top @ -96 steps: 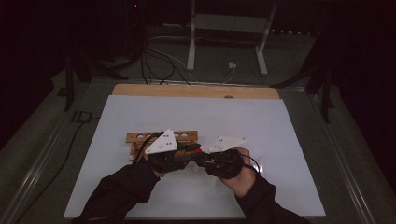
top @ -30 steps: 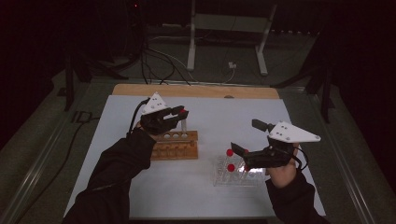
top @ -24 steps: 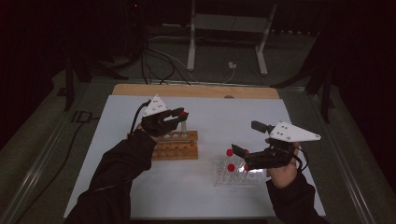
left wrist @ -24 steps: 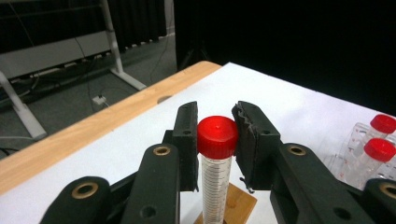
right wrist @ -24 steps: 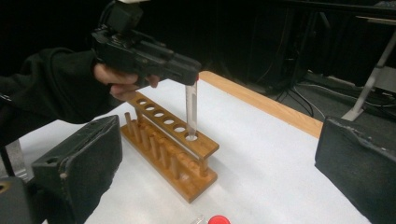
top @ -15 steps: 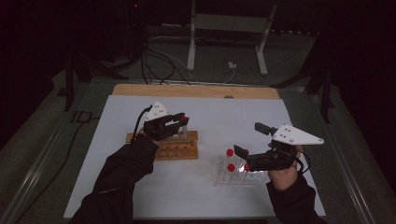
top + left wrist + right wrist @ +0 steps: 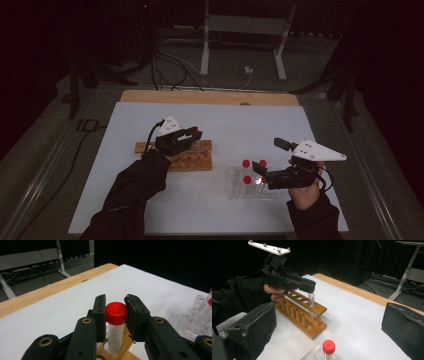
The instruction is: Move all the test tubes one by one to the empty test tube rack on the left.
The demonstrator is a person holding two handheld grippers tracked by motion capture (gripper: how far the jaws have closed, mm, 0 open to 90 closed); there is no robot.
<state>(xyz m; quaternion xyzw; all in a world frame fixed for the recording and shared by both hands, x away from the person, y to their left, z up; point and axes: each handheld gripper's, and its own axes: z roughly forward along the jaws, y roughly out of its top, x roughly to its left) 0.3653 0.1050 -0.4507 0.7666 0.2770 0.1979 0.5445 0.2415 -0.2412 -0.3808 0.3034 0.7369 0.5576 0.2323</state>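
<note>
The left gripper (image 7: 115,315) has its jaws clenched on a red-capped tube (image 7: 115,330) standing in a hole of the wooden rack (image 7: 303,315) on the table (image 7: 250,120); the right gripper (image 7: 329,322) hangs released beside the clear rack (image 7: 250,187)

No readable text, brand or number anywhere. The red-capped tube (image 7: 115,332) between the left gripper (image 7: 115,315) jaws carries printed graduation lines down its side, too small to read any figures. The clear rack (image 7: 200,317) to the right of that tube has reddish print, also illegible.
</note>
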